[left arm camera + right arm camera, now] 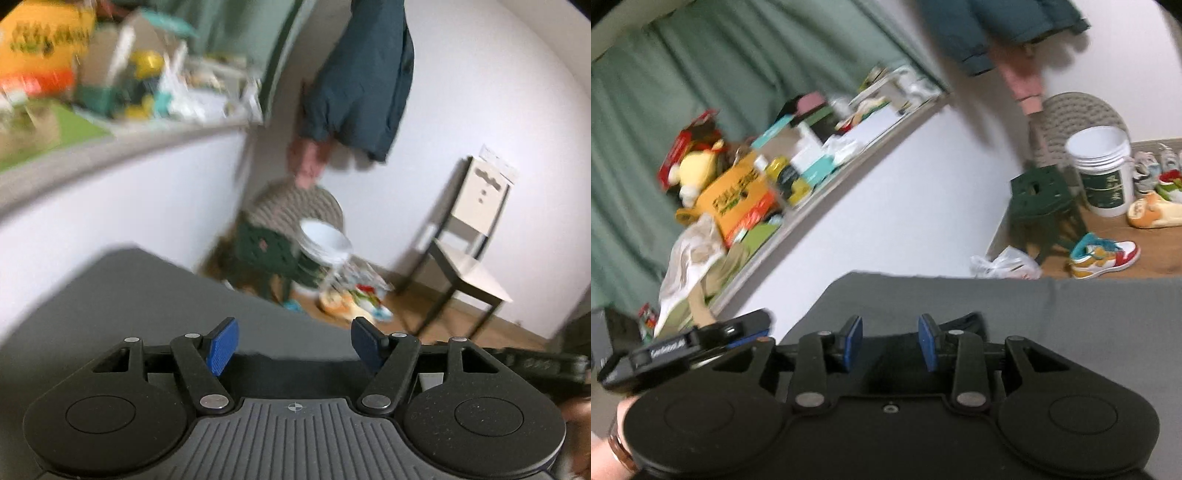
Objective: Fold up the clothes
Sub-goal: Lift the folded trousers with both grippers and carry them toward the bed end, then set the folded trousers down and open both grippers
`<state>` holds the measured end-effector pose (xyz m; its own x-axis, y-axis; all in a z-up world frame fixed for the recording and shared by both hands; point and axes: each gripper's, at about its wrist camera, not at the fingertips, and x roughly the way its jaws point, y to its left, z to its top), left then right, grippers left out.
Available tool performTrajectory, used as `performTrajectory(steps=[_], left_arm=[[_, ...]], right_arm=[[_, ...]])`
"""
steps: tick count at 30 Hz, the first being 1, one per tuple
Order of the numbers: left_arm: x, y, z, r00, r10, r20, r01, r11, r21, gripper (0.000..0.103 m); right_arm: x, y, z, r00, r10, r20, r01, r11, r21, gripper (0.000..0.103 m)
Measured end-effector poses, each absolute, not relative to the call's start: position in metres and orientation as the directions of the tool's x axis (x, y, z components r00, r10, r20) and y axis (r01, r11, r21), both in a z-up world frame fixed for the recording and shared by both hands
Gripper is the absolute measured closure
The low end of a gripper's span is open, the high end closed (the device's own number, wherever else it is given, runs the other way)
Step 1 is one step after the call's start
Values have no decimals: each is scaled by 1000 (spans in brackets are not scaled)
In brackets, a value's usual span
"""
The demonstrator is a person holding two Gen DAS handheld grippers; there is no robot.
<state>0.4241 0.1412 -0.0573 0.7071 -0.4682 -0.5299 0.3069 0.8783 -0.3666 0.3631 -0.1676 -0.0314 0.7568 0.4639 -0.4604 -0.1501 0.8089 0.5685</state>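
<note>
1. The left gripper point(293, 345) hovers low over the grey surface point(122, 295), its blue pads well apart and nothing between them.
2. Just ahead of those pads lies a strip of dark cloth point(306, 369), which I take to be the garment to fold; its full outline is hidden by the gripper body.
3. The right gripper point(890, 341) sits beside it, jaws also apart and empty, with the same dark cloth point(960, 321) showing just past its right pad.
4. Both views are blurred, so the cloth's edges are hard to read.
5. Risk: a pad closing now may catch only a thin fold or miss the hem, and the garment would slide or bunch up.
6. Risk: uneven grips from the two sides would skew the fold line.
7. The cloth lies near the surface's far edge, so a pull could drag it off.
</note>
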Motion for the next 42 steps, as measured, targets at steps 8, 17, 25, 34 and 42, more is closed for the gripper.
performTrajectory(steps=[8, 17, 25, 34, 42], left_arm=[[445, 135, -112, 645, -375, -666, 141, 915, -379, 35], [376, 142, -74, 717, -427, -550, 210, 886, -414, 35], [242, 144, -16, 787, -485, -382, 297, 840, -454, 13], [113, 137, 39, 813, -481, -328, 326, 843, -428, 0], [35, 121, 72, 835, -403, -375, 328, 911, -248, 0]], right_arm=[[365, -170, -65, 716, 465, -521, -46, 775, 630, 68], [295, -218, -10, 783, 486, -388, -139, 745, 652, 40], [170, -219, 34, 880, 380, -286, -170, 813, 557, 0], [51, -178, 84, 941, 231, -246, -113, 902, 416, 0], [-24, -132, 100, 973, 89, -213, -30, 964, 266, 0]])
